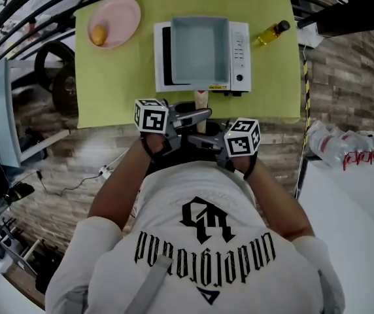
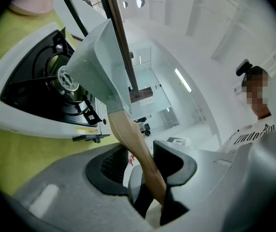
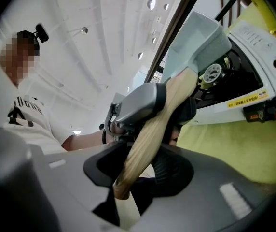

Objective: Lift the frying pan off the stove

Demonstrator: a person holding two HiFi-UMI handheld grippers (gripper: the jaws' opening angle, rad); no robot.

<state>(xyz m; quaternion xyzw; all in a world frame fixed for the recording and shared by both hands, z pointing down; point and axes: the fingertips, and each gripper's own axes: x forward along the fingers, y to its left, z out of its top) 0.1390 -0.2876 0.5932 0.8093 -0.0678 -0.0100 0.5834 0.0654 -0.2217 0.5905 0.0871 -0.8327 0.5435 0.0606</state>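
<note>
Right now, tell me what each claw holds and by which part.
Both hold the pan by its wooden handle: the left claw nearer the pan, the right claw at the handle's end.

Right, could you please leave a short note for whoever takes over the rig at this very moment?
Left hand-held gripper: shut on the wooden handle, nearer the frying pan.
Right hand-held gripper: shut on the same handle, near its end.
Pan: empty, above the stove on the green mat. Its underside looks clear of the burner.
Done: both grips taken, and the pan appears to be off the burner.
Left: raise it fully clear of the stove.
</note>
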